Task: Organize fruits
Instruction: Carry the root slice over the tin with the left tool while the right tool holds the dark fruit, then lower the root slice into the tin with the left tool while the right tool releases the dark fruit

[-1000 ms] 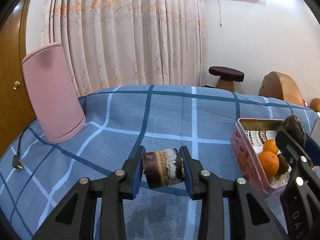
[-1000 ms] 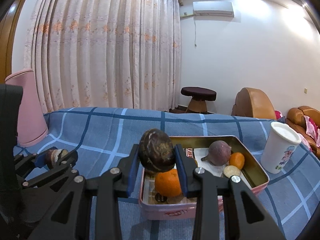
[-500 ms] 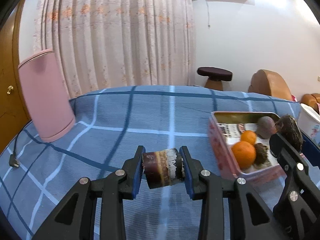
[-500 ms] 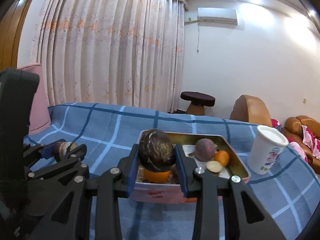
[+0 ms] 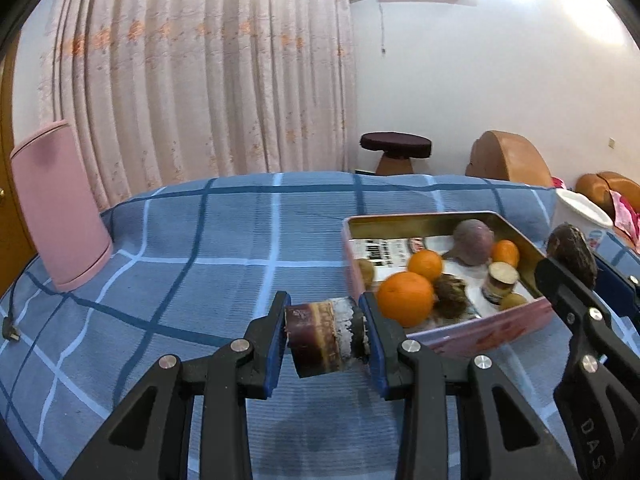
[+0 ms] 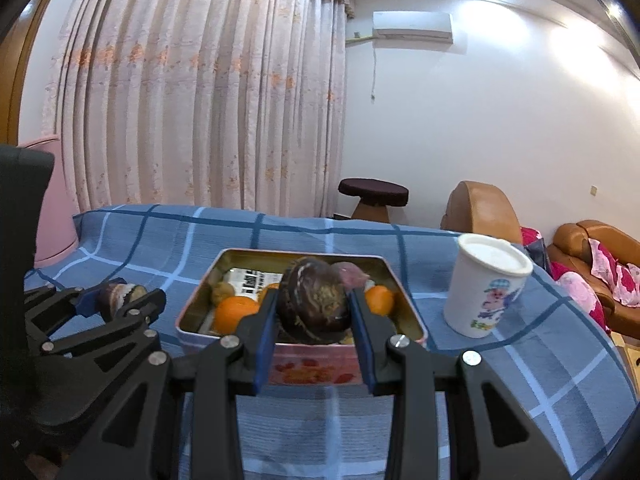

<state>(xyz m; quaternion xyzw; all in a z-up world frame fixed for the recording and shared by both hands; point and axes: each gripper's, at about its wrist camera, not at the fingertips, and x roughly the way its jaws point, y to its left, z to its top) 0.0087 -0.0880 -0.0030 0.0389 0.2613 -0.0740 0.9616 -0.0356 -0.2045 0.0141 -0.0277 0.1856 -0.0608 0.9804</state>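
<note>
Blue plaid cloth [image 5: 224, 248] covers the table in front of me, with pink floral curtains [image 5: 200, 72] hanging behind it and a white wall on the right.

My left gripper [image 5: 323, 334] is clamped on a short purple-brown cut chunk of sugarcane with a pale end [image 5: 322, 334], both blue pads pressed against its ends, held above the cloth just left of the tin's near corner.

My right gripper [image 6: 313, 312] is closed on a dark, wrinkled round fruit [image 6: 314, 300], its fingers hugging both sides, and I've got it in front of the near edge of the pink rectangular metal tin [image 6: 316, 370].

Looking into the tin from the left camera: a large orange [image 5: 405, 298] sits at the near left, a smaller orange [image 5: 425, 265] behind it, a purple round fruit [image 5: 472, 236] toward the far side, and a cut cane piece [image 5: 500, 280] stands on end at the right.

Over on the right of the tin, a white paper cup with a cartoon print [image 6: 486, 290] stands upright on the cloth. Far left, a pink cylindrical bin [image 5: 56, 204] stands at the table's edge.
</note>
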